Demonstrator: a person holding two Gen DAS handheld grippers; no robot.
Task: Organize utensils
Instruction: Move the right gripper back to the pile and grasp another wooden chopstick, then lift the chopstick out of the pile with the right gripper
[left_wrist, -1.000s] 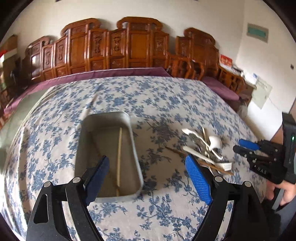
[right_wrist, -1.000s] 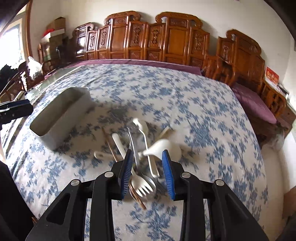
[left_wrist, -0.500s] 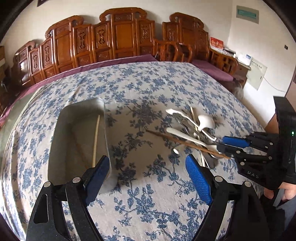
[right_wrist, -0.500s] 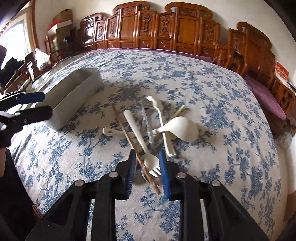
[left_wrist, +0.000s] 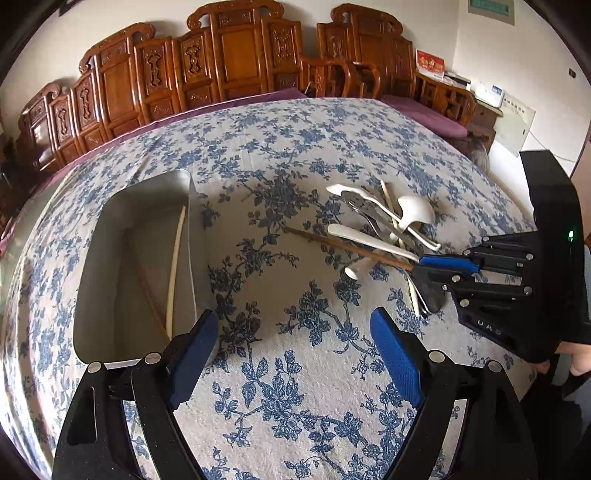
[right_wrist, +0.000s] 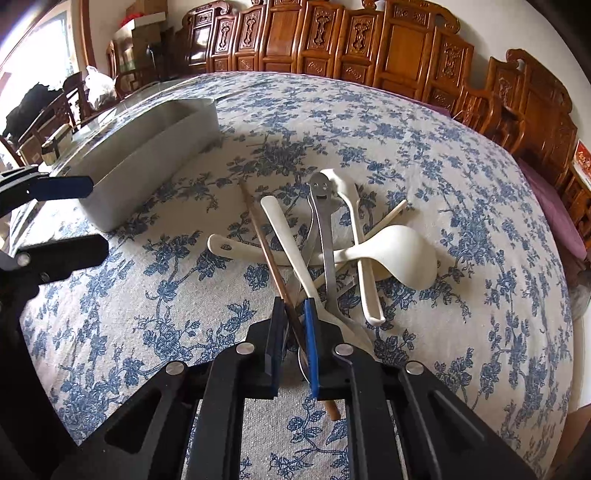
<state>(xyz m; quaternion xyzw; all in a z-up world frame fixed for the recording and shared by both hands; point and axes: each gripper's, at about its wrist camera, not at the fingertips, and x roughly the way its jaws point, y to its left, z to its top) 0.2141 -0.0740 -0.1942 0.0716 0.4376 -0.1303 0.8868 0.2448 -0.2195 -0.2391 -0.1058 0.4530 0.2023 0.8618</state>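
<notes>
A pile of utensils (right_wrist: 332, 240) lies on the floral tablecloth: white plastic spoons and a ladle (right_wrist: 395, 253), metal cutlery with a smiley handle (right_wrist: 320, 192), and chopsticks. My right gripper (right_wrist: 295, 317) is shut on a brown chopstick (right_wrist: 264, 240) at the pile's near edge; it also shows in the left wrist view (left_wrist: 421, 266), with the chopstick (left_wrist: 343, 245) pointing left. A grey tray (left_wrist: 136, 266) holds a pale chopstick (left_wrist: 175, 258) and a brown one. My left gripper (left_wrist: 295, 350) is open and empty, beside the tray's near right corner.
The round table (left_wrist: 295, 147) carries a blue floral cloth. Carved wooden chairs (left_wrist: 229, 59) ring its far side. The grey tray also shows in the right wrist view (right_wrist: 147, 147), left of the pile. A hand (left_wrist: 576, 362) holds the right gripper at the table's right edge.
My right gripper has moved in on the pile and closed on the brown chopstick. My left gripper has shifted right, from over the tray to the cloth beside it.
</notes>
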